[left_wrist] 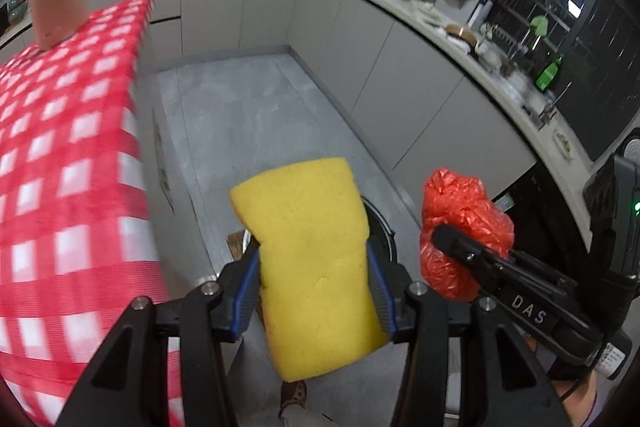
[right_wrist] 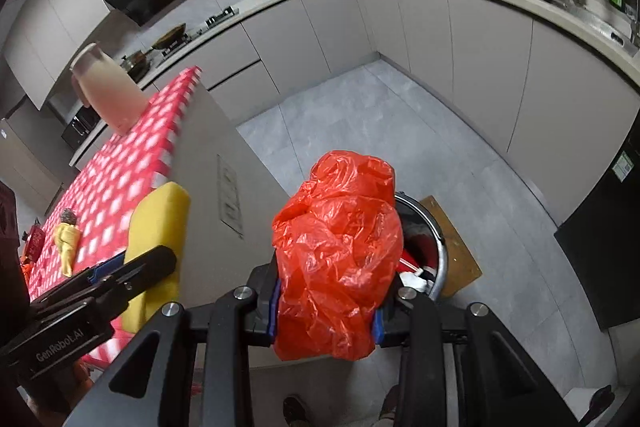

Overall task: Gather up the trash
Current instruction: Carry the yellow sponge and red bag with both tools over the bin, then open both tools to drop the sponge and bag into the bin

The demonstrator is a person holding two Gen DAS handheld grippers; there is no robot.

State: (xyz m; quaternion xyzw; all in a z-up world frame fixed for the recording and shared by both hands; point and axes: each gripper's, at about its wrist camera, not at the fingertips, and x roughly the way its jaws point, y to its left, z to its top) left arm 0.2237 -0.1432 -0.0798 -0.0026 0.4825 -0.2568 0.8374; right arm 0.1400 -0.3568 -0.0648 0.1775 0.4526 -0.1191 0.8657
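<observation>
**Items in transit: one sponge, one plastic bag**

Item 1. Yellow sponge (left_wrist: 316, 263): a thick rectangular block, fine-pored and matt, with rounded corners. It is clamped across its width by the left claw (left_wrist: 312, 291), whose blue pads are narrowed onto its sides; the block stands up past the fingertips, over the floor beside the desk (left_wrist: 60, 155). It is judged light, soft and springy; a hold across the middle is judged best, since an edge would bend away.

Item 2. Red plastic bag (right_wrist: 340, 259): thin crinkled film, glossy, bunched into a loose lump. It is pinched by the right claw (right_wrist: 328, 311), which is almost fully closed on the wad. It is judged near weightless, slippery and easily torn, so a gathered bunch is the place to grip rather than a single layer.

Destination. Round metal bin (right_wrist: 436, 255): set on the grey tiled floor directly beyond the bag, already partly filled.

Remaining. Small yellow and dark scraps (right_wrist: 67, 239) are left lying on the red-checked cloth of the desk.
</observation>
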